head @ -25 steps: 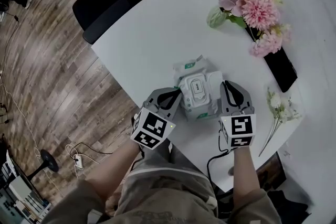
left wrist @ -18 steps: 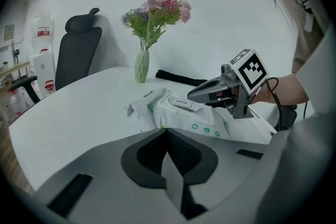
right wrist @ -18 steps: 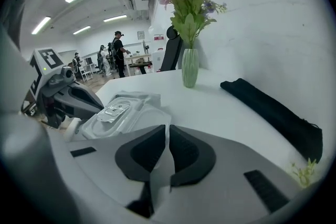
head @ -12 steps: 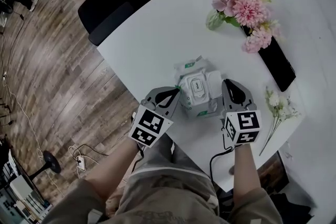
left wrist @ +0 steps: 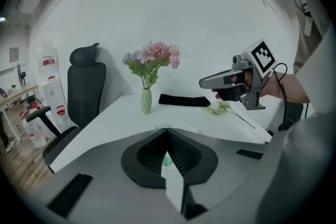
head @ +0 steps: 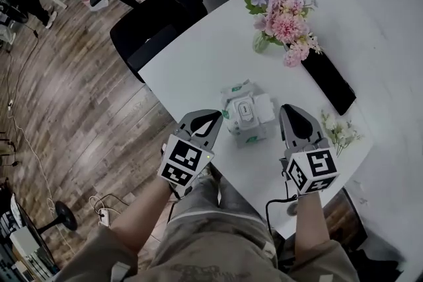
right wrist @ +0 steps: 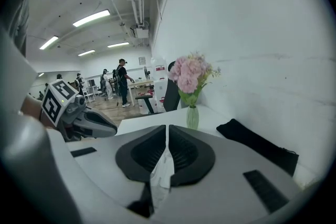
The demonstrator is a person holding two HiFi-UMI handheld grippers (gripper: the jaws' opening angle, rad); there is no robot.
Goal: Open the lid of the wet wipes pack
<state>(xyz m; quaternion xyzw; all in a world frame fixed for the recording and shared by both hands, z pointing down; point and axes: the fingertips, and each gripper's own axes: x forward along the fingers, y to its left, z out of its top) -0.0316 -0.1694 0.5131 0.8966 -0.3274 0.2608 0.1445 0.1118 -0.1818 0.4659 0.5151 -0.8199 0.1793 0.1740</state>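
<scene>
The wet wipes pack (head: pixel 246 117), white with green print and an oval lid on top, lies flat on the white table (head: pixel 198 56). I cannot tell whether its lid is up. My left gripper (head: pixel 210 117) hangs above the table just left of the pack, its jaws meeting at the tips (left wrist: pixel 167 129). My right gripper (head: pixel 289 110) hangs just right of the pack with its jaws together too (right wrist: pixel 167 126). Neither touches the pack. A bit of white and green pack (left wrist: pixel 168 161) shows through the slot behind the left jaws. A white strip shows behind the right ones.
A vase of pink and purple flowers (head: pixel 277 10) stands at the back. A flat black object (head: pixel 328 81) and a loose sprig of white flowers (head: pixel 340 131) lie to the right. A black office chair (head: pixel 165 10) stands at the table's far left edge.
Both grippers have risen from beside the pack and now hang above the table. The pack has stayed where it lay.
</scene>
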